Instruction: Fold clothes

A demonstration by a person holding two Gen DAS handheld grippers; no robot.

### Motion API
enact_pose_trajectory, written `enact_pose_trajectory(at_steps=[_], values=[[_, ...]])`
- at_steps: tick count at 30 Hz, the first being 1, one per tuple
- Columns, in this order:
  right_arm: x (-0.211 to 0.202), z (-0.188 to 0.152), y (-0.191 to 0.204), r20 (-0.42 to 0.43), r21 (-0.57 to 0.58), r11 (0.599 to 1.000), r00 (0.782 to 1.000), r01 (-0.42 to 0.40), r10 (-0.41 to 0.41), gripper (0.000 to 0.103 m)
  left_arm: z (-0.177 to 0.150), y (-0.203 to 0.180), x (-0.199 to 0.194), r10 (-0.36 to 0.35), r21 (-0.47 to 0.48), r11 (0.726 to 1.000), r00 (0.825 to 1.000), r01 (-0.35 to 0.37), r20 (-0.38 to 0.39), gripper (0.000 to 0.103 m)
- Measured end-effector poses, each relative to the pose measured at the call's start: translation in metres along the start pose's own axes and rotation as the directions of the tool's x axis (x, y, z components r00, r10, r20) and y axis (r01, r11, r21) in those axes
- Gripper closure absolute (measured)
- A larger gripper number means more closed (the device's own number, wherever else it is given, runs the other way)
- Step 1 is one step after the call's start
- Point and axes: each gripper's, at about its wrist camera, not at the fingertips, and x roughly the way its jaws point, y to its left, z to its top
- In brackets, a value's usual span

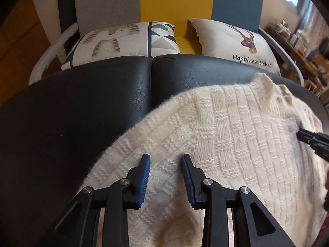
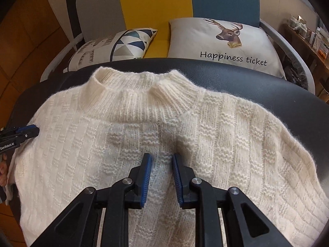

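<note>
"Happiness ticket" pillow [image 2: 222, 47] behind sweater [image 2: 144, 123]

The sweater [image 2: 164, 144] lies on the near table [image 2: 267, 86], collar [image 2: 131, 86] at the far side, with two pillows [image 2: 222, 45] on the sofa [image 2: 156, 6] behind it.

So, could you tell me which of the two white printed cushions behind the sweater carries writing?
The right-hand white cushion with the brown deer head: "Happiness ticket" is printed beneath the deer. The other white cushion shows only blue and grey triangles.
</note>
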Motion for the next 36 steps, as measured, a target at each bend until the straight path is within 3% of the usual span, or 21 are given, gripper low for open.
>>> enact_pose_trajectory(at_steps=[4, 6, 9, 12, 15, 17, 22, 27, 31, 34, 36], values=[[-0.010, 0.000, 0.004, -0.015, -0.026, 1.000, 1.000, 0.012, -0.013, 0.083, 0.005, 0.022, -0.014, -0.092, -0.103, 0.991, 0.996, 0.090, -0.012, 0.071], [-0.032, -0.009, 0.017, 0.044, -0.085, 0.996, 0.999, -0.006, 0.010, 0.082, -0.001, 0.046, -0.036, -0.177, -0.190, 0.965, 0.984, 0.180, 0.035, 0.071], [-0.058, -0.037, 0.050, 0.058, -0.178, 0.976, 0.989, -0.123, 0.135, 0.082, -0.031, 0.091, -0.075, -0.220, -0.295, 0.925, 0.970, 0.241, 0.103, 0.071], [-0.074, -0.066, 0.086, 0.050, -0.239, 0.951, 0.976, -0.196, 0.214, 0.082, -0.079, 0.149, -0.116, -0.215, -0.426, 0.864, 0.962, 0.268, 0.168, 0.071], [-0.070, -0.084, 0.124, -0.015, -0.237, 0.911, 0.939, -0.338, 0.345, 0.082, -0.143, 0.209, -0.156, -0.145, -0.541, 0.810, 0.971, 0.227, 0.190, 0.071], [-0.066, -0.092, 0.154, -0.038, -0.269, 0.888, 0.925, -0.373, 0.378, 0.082, -0.188, 0.242, -0.174, -0.103, -0.609, 0.770, 0.979, 0.190, 0.174, 0.069], [-0.045, -0.090, 0.219, -0.102, -0.335, 0.858, 0.920, -0.390, 0.379, 0.082, -0.281, 0.301, -0.195, -0.049, -0.743, 0.655, 0.989, 0.138, 0.140, 0.063], [-0.028, -0.070, 0.247, -0.108, -0.335, 0.872, 0.934, -0.357, 0.341, 0.082, -0.332, 0.319, -0.189, -0.106, -0.793, 0.578, 0.981, 0.192, 0.161, 0.060], [-0.022, -0.058, 0.253, -0.099, -0.309, 0.892, 0.944, -0.331, 0.316, 0.082, -0.341, 0.316, -0.173, -0.197, -0.788, 0.552, 0.961, 0.272, 0.194, 0.060], [-0.024, -0.050, 0.253, -0.076, -0.305, 0.900, 0.950, -0.312, 0.303, 0.082, -0.336, 0.318, -0.159, -0.215, -0.786, 0.554, 0.959, 0.276, 0.185, 0.059], [-0.023, -0.042, 0.250, -0.056, -0.301, 0.909, 0.956, -0.290, 0.286, 0.082, -0.333, 0.316, -0.159, -0.192, -0.778, 0.572, 0.965, 0.259, 0.180, 0.058]])
